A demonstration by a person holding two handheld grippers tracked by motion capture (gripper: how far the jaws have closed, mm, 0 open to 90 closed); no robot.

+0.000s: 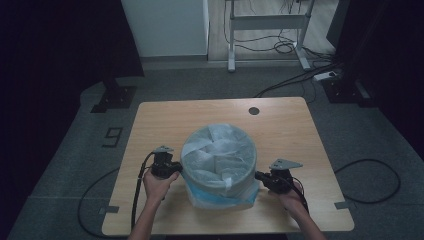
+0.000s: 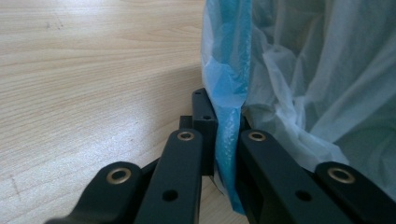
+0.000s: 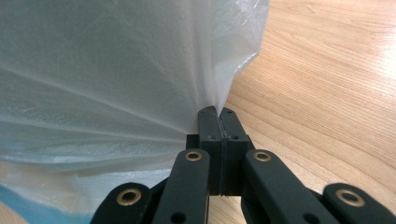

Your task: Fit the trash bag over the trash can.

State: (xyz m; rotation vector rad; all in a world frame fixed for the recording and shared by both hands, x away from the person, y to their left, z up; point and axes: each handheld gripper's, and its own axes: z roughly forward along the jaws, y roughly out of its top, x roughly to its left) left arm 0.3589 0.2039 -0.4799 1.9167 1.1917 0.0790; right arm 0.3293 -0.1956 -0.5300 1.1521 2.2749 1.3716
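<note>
The left gripper (image 2: 223, 135) was clamped on a fold of blue bag (image 2: 229, 140) at the bin's (image 1: 219, 155) left side, jaws nearly together with the film pinched between them. The right gripper (image 3: 218, 122) had its jaws fully together on a thin pleat of white liner (image 3: 107, 70) at the bin's right side. The bin stood on the table (image 1: 165, 117) between both hands, near the front edge. Pulling outward unevenly could tear the thin film or tip the bin; the right pleat looked slight, perhaps enough to slip free.
</note>
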